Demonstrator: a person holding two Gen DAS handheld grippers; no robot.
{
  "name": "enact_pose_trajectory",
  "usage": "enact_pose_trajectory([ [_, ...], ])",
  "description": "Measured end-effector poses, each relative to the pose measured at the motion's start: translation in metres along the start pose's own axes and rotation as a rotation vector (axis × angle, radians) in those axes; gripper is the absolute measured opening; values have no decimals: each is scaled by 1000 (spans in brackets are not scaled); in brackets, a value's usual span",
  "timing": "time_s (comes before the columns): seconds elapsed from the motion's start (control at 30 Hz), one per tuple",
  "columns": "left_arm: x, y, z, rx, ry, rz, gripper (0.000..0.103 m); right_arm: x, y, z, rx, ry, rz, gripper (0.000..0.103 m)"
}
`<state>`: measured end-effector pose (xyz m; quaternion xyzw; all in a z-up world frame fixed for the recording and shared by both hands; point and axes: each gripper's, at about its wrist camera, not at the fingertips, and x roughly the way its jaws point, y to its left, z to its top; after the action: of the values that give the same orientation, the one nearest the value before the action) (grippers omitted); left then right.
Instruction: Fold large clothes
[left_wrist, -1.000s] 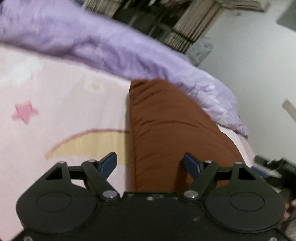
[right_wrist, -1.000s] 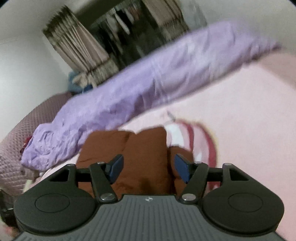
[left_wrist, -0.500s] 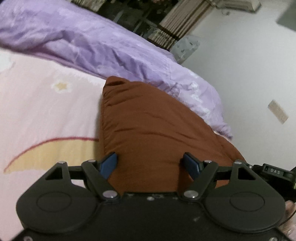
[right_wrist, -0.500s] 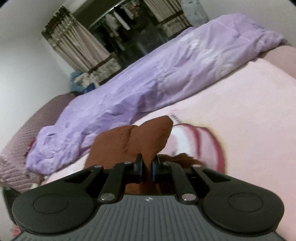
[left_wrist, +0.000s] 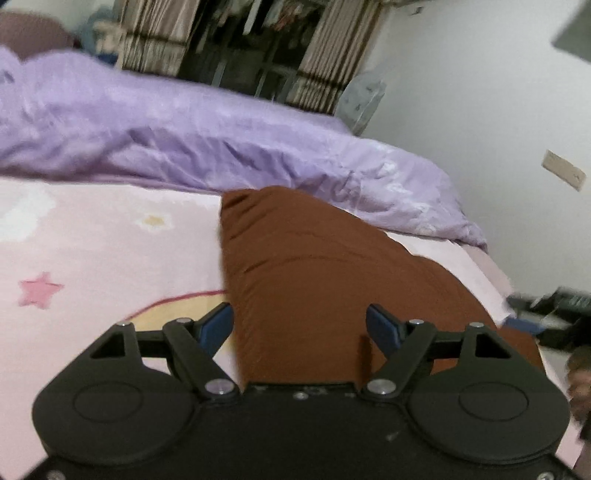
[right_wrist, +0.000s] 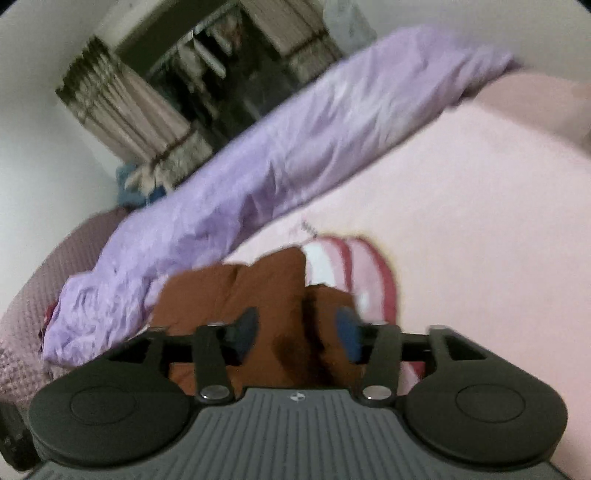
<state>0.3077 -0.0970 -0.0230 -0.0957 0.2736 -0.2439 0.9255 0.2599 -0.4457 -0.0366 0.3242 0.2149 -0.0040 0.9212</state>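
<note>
1. Both tongs we hold are spread: our left gripper (left_wrist: 300, 328) has its blue fingertips (left_wrist: 218, 325) wide apart over the brown garment (left_wrist: 325, 280), and our right gripper (right_wrist: 295, 332) stands parted around a raised fold of the same cloth, pinching nothing.
2. Blur softens both views; the right gripper's pads smear into dark and blue patches, so we cannot tell whether they touch the cloth.
3. Each gripper's black body cuts off the garment's near edge, and its right end runs out of the left wrist view.
4. Rust-brown and wrinkled, the garment lies bunched on the pink bedsheet (left_wrist: 92, 240), printed with a pink star (left_wrist: 40, 290), its far corner beside the rumpled purple duvet (left_wrist: 207, 140).
5. Striped curtains (right_wrist: 122, 107) hang beyond the bed.
</note>
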Motion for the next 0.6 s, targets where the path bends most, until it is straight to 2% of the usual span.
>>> enact_pose_trajectory([
  [0.1, -44, 3, -32, 31, -11, -4, 79, -41, -13, -24, 55, -16, 35, 69],
  [0.23, -80, -2, -75, 49, -20, -12, 79, -67, -34, -64, 161, -12, 50, 70],
  [0.33, -75, -11, -95, 55, 34, -24, 79, -66, -42, -83, 234, -6, 113, 70],
  [0.4, -66, -17, -106, 67, 58, -14, 78, -53, -43, -90, 279, 33, 148, 70],
  [0.53, -46, -27, -113, 109, 66, 63, 75, -34, -31, -87, 262, 45, 121, 70],
  [0.57, -42, -28, -115, 111, 70, 94, 65, -31, -27, -86, 248, 37, 109, 70],
  [0.6, -39, -27, -116, 106, 76, 110, 50, -27, -26, -84, 241, 28, 88, 70],
])
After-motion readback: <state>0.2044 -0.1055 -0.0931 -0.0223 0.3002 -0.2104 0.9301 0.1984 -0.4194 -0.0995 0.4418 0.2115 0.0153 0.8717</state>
